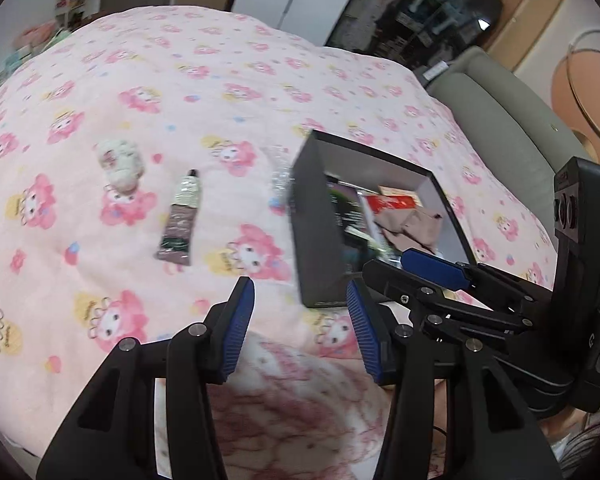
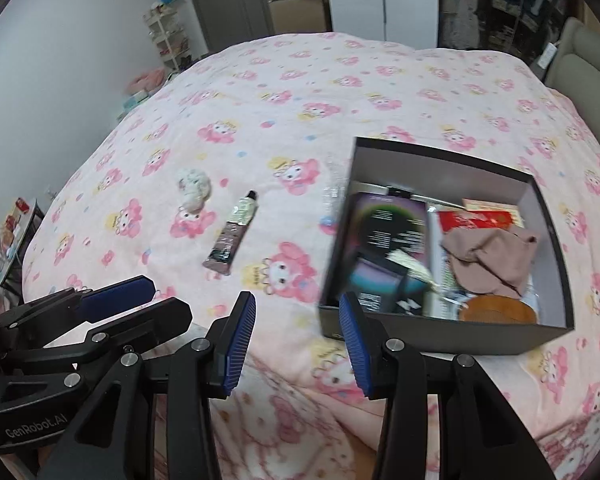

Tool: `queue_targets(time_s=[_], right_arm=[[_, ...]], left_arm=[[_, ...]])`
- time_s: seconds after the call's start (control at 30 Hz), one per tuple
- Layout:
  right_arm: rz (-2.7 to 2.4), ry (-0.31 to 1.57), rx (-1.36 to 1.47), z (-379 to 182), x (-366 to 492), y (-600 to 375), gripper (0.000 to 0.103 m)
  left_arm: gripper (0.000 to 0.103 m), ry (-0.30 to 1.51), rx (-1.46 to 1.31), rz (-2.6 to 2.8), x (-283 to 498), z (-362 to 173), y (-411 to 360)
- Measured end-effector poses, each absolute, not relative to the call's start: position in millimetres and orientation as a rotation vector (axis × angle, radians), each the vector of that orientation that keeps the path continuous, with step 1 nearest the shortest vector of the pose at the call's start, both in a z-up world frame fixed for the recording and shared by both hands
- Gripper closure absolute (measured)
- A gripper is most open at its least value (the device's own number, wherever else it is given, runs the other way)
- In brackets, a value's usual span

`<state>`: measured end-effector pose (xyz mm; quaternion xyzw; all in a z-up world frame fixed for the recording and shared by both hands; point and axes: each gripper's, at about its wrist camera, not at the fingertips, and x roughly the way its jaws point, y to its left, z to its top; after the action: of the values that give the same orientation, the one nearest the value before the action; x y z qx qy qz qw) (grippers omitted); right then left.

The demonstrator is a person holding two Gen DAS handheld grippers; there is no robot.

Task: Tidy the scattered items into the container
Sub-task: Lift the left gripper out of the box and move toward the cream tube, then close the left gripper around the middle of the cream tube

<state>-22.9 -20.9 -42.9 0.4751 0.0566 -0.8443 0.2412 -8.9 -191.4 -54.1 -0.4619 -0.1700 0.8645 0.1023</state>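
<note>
comb [image 2: 498, 309] in box [image 2: 444, 334], right view only

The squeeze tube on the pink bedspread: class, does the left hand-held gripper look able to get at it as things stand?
Probably yes. The squeeze tube lies alone on the bedspread, ahead of the left hand-held gripper, whose jaws are open and empty; nothing lies between them.

Pink blanket [image 2: 300, 80] everywhere, printed with pink-and-yellow cartoon characters. On it, a dark grey box [image 2: 440, 334], pale grey inside, a tan cloth [image 2: 488, 260] and red packet [image 2: 476, 220] within. Left of it, a cream-and-brown tube [image 2: 232, 234], black cap. Farther left, a whitish plush [image 2: 194, 190].
</note>
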Motion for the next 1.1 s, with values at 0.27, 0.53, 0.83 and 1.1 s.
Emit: queue_targets(time_s=[0.27, 0.53, 0.83, 1.1], right_arm=[[-2.216, 0.206, 1.332, -69.7, -29.2, -72.3, 0.063], [-2.057, 0.145, 1.501, -119.4, -66.8, -112.0, 0.063], [-1.993, 0.244, 1.587, -162.4, -111.6, -158.2, 0.064], [-1.922, 0.295, 1.681, -211.4, -134.3, -173.9, 0.076]], left_arm=[[0.054, -0.587, -1.450, 2.612, -11.5, -85.5, -242.2], [0.053, -0.686, -1.630, 2.587, -45.9, -137.8, -294.3], [0.064, -0.882, -1.725, 2.386, -92.7, -204.0, -327.2], [0.068, -1.008, -1.709, 2.221, -117.1, -235.6, -332.5]])
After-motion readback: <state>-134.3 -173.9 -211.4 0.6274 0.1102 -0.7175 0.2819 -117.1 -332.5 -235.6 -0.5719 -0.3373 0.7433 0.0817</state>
